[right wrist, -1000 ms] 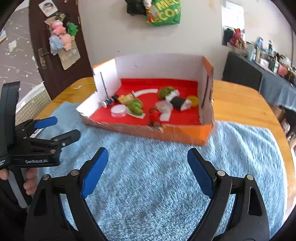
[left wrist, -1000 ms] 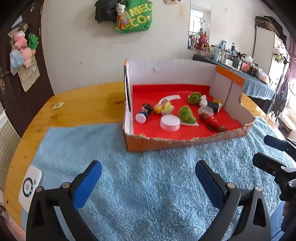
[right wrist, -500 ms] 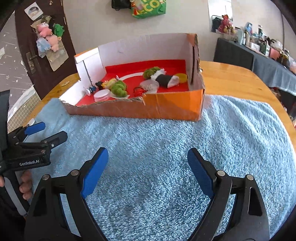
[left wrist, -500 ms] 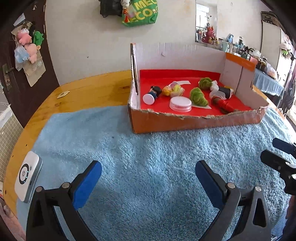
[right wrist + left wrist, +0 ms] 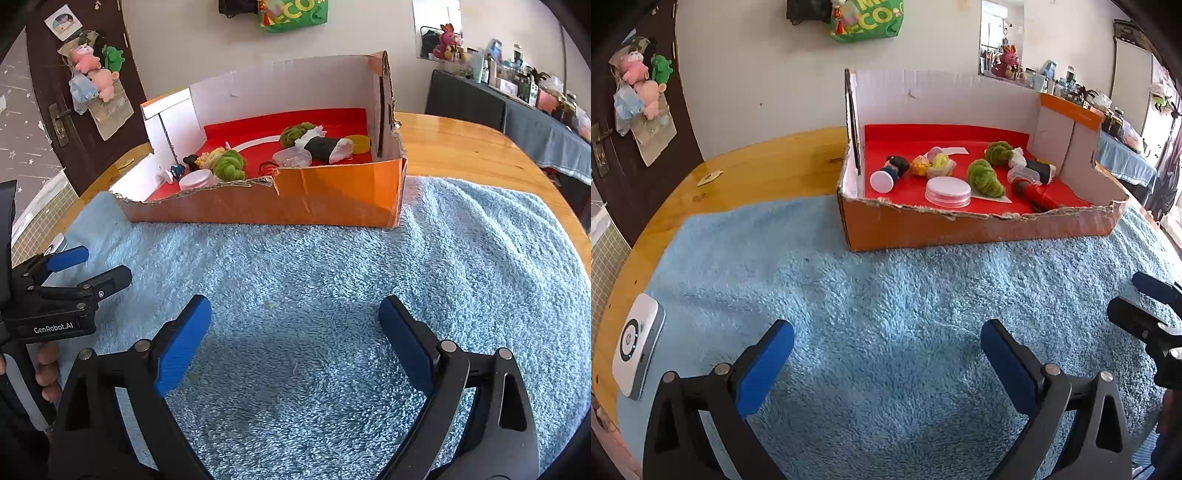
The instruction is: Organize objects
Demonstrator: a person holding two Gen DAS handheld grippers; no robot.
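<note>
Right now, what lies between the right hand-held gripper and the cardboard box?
Only bare blue towel between the right hand-held gripper and the cardboard box, in the right wrist view.

We counted one cardboard box (image 5: 979, 225), one blue towel (image 5: 886, 314), two green yarn bundles (image 5: 986, 179), one round white lid (image 5: 948, 191), one small figurine (image 5: 889, 172), one white device (image 5: 636, 349), two tongs (image 5: 293, 332).

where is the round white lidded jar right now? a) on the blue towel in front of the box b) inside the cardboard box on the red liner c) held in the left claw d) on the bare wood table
b: the round white jar sits on the red liner inside the cardboard box, near its torn front wall, and the blue towel in front holds none of the small objects.
</note>
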